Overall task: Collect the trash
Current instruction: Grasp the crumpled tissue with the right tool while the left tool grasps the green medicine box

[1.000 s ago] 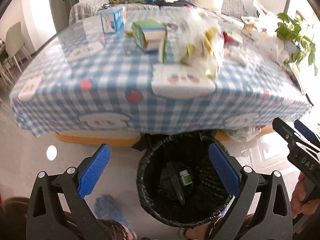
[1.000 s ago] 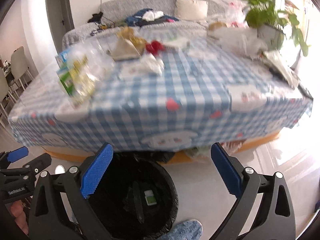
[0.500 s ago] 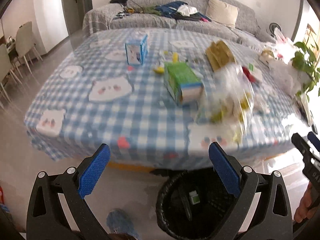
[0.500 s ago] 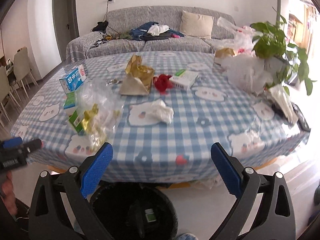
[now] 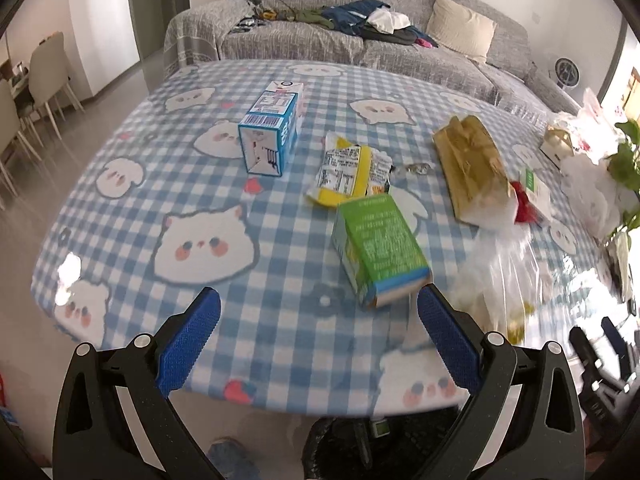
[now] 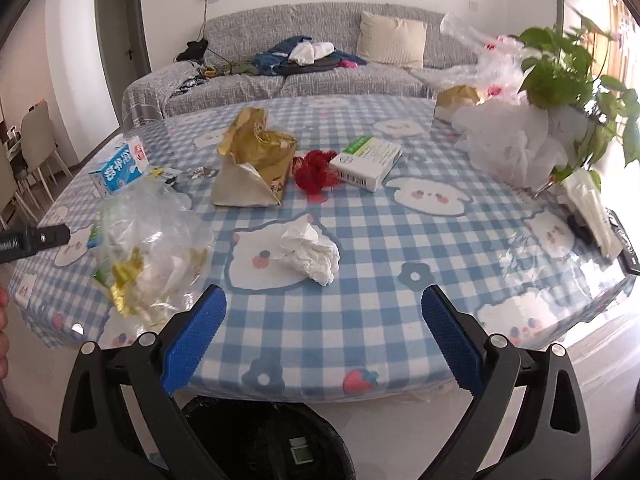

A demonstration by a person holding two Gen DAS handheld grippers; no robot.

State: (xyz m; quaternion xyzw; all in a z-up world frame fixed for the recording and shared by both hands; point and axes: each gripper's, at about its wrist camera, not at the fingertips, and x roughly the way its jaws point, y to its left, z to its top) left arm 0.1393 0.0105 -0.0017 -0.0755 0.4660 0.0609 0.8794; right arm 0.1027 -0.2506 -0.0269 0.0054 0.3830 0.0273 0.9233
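Trash lies on the blue checked table (image 5: 132, 208): a blue milk carton (image 5: 269, 127), a yellow snack wrapper (image 5: 348, 170), a green carton (image 5: 378, 248), a gold bag (image 5: 470, 168) and a clear plastic bag (image 6: 150, 248). The right wrist view also shows a crumpled tissue (image 6: 310, 252), red netting (image 6: 316, 170) and a green-white box (image 6: 366, 162). My left gripper (image 5: 318, 340) is open above the near table edge, just short of the green carton. My right gripper (image 6: 322, 340) is open too, nearest the tissue. A black bin (image 6: 264, 440) stands under the edge.
A potted plant (image 6: 568, 76) and white plastic bags (image 6: 516, 148) crowd the table's right side. A grey sofa (image 6: 304, 68) with clothes runs behind the table. Dining chairs (image 5: 44, 72) stand at the far left. A remote (image 6: 624, 244) lies at the right edge.
Both grippers have risen from bin level to above the table edge and tilted toward the tabletop. The bin has slid to the bottom of both views. Both stayed open.
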